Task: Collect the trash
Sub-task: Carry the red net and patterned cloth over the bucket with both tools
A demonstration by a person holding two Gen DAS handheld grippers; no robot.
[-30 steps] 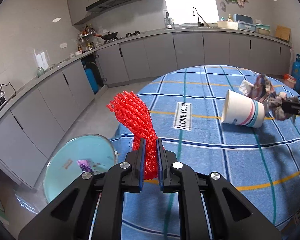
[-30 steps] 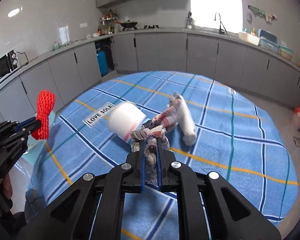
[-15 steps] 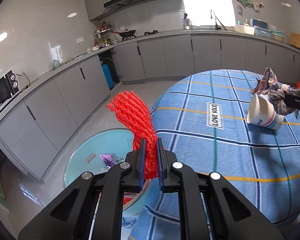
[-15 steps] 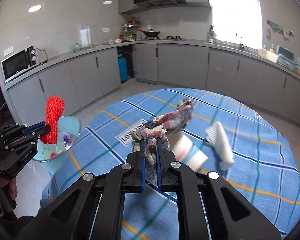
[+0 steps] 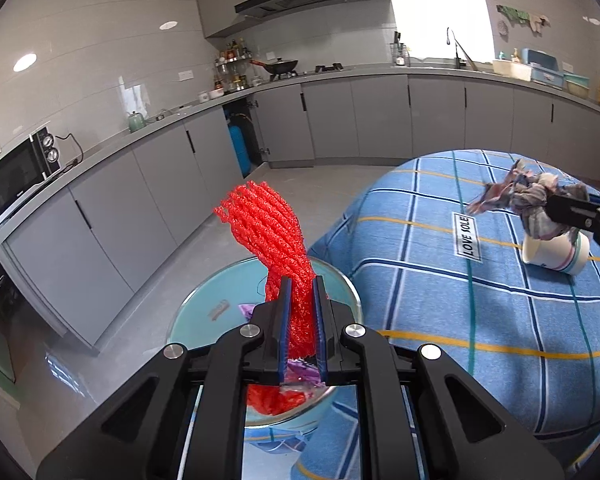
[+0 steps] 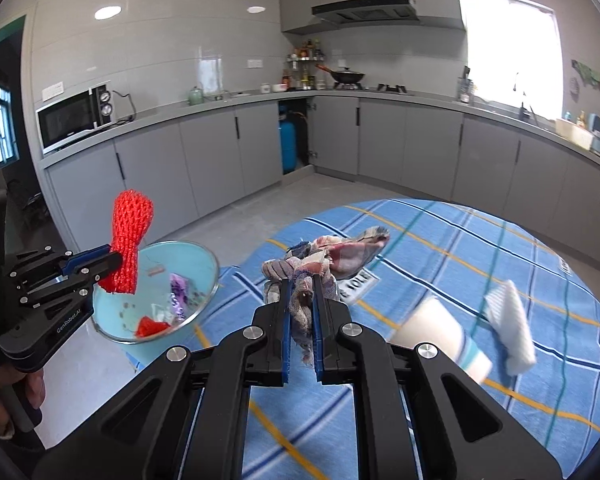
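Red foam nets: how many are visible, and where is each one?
2. One red foam net is clamped in the left gripper above the bin; another lies inside. More may be hidden.

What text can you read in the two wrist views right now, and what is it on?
"LOVE SOLE": white label sewn on the blue plaid tablecloth.
"GenRobot.AI": side of the left tongs, seen in the right wrist view.
Microwave badge and wall sticker above it: too small to read.

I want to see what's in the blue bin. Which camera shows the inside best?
The right wrist view: the blue bin lies open to it, with red and purple scraps inside. In the left wrist view the left tool and its red net hide most of the bin.
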